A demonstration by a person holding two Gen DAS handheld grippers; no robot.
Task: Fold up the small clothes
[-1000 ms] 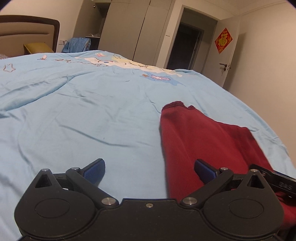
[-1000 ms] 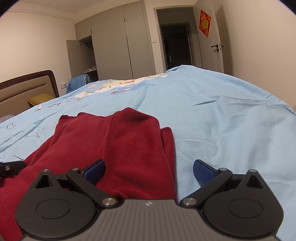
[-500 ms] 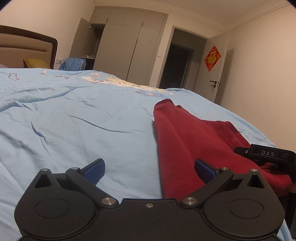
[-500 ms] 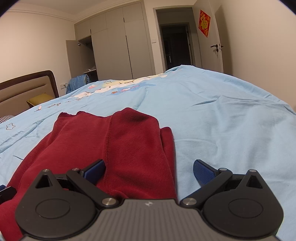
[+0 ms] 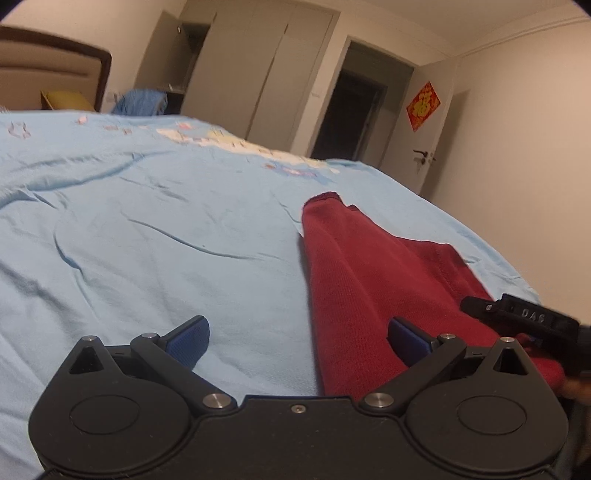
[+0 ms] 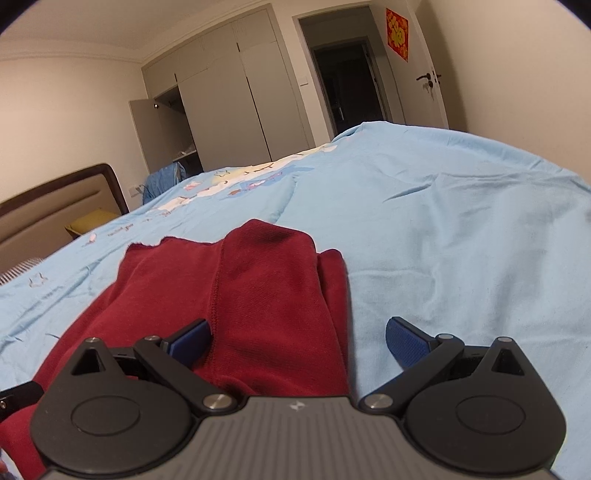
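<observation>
A dark red knit garment [image 5: 369,266] lies folded lengthwise on the light blue bedspread [image 5: 147,229]. My left gripper [image 5: 297,332] is open and low at the garment's near left edge, its right finger over the red cloth and its left finger over the sheet. In the right wrist view the same red garment [image 6: 258,280] stretches away from me. My right gripper [image 6: 297,339] is open over its near right edge, the left finger above cloth, the right finger above the bedspread [image 6: 443,240]. Nothing is held. The other gripper's black body [image 5: 524,317] shows at the right of the left wrist view.
The bed fills most of both views, with a headboard [image 5: 51,70] and a yellow pillow [image 5: 62,99] at the far left. Grey wardrobes [image 6: 236,103], a dark doorway [image 6: 347,85] and a door with a red decoration [image 6: 397,33] stand beyond the bed.
The left gripper dropped low toward the bed, then tilted and shifted slightly. The right view tilted upward a little. Both stay open and the garment has not moved.
</observation>
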